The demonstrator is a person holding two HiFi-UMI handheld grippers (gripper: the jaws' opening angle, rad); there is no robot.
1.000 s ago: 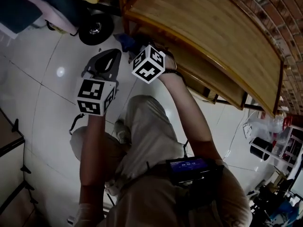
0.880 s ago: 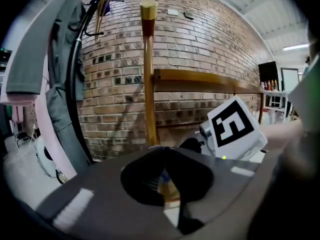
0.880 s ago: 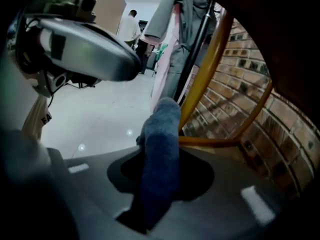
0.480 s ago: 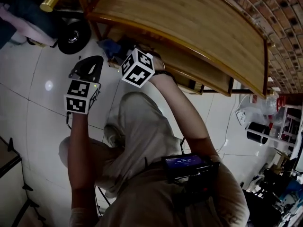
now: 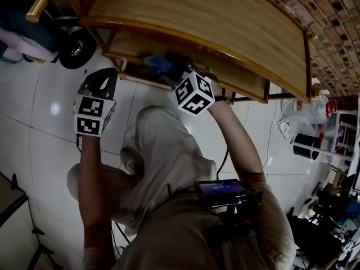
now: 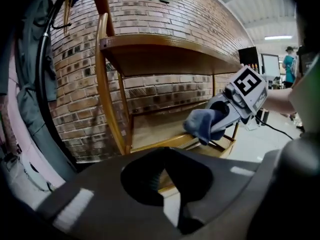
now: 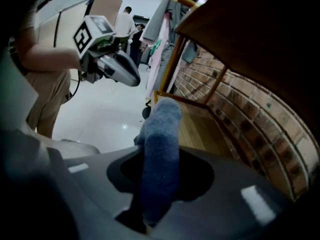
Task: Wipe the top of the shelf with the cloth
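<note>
Two tools, one loaded: the right tool is clamped on the blue cloth, held low by the lower board. The shelf top lies above it, long axis running left to right. The left tool has its jaws together, empty, and hangs farther off.

Dim, fisheye-warped views; glare spot on glossy floor; blurred foregrounds.

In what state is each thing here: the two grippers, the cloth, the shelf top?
right gripper: jaws shut on the cloth.
left gripper: jaws shut, holding nothing.
cloth: bunched, clamped, held lower than the shelf top.
shelf top: bare, not touched by the cloth.
</note>
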